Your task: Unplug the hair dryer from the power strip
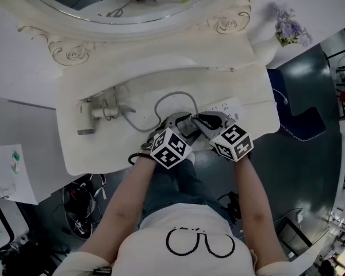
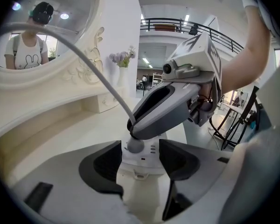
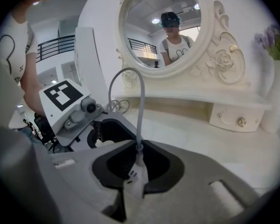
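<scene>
Plug (image 3: 133, 177) sits mostly buried, pinched by right gripper (image 3: 138, 167); left gripper (image 2: 141, 160) seemingly clamps the one power strip (image 2: 136, 175).

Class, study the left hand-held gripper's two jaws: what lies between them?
The end of the white power strip, with the grey plug standing on its face. The left gripper view shows this.

soft, even overhead light here, ceiling lamps (image 3: 156, 20) glinting in the round cream-framed mirror (image 3: 149, 36); both gripper views bulge fisheye, corners black, nearest foreground perhaps slightly soft.
</scene>
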`<state>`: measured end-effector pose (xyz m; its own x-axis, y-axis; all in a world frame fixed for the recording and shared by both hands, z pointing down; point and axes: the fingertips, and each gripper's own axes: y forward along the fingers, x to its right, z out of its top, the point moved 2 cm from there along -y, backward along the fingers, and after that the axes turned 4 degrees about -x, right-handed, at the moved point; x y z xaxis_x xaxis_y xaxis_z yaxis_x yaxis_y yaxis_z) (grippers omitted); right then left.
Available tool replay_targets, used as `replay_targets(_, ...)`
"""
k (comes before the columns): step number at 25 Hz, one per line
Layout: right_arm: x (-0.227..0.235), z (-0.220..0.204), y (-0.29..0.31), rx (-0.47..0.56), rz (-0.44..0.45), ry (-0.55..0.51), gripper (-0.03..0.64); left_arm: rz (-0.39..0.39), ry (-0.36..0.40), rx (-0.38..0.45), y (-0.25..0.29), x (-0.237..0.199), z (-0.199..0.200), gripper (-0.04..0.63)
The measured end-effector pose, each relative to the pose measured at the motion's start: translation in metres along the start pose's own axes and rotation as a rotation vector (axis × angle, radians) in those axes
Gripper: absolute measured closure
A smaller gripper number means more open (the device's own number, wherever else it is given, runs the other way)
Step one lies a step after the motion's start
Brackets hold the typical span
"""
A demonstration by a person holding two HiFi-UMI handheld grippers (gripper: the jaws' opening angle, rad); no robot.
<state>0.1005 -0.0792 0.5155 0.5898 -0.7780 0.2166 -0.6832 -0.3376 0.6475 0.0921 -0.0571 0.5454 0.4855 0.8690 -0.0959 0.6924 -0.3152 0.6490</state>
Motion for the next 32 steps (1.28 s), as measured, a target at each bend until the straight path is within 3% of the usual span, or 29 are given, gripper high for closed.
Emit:
replay_targets(5, -0.006, 0.000, -0.002, -0.033, -0.075, -0.066, 0.571, -0.019, 0.026, -0.011, 0.000, 0.000, 0.001, 0.348)
replay_targets(8, -0.006, 0.003, 0.002, -0.060, -0.071, -0.103, 0.571, -0.025, 0.032, -0.019, 0.000, 0.001, 0.001, 0.348)
replay_targets(14, 0.001, 0.004, 0.000, -0.013, -0.029, -0.005, 0.569, -0.027, 0.021, -0.014, 0.000, 0.000, 0.001, 0.350)
replay_targets(18, -0.003, -0.001, -0.007, -0.008, -0.060, -0.010, 0.571, -0.025, 0.026, -0.012, 0.001, 0.001, 0.001, 0.350)
replay_targets(23, -0.004, 0.041, -0.027, 0.141, -0.053, 0.008, 0.571, -0.030, 0.036, -0.018, 0.000, 0.000, 0.000, 0.351)
replay_targets(32, 0.004, 0.053, -0.042, 0.127, -0.078, 0.006, 0.568, -0.026, 0.030, -0.021, 0.000, 0.002, 0.001, 0.350)
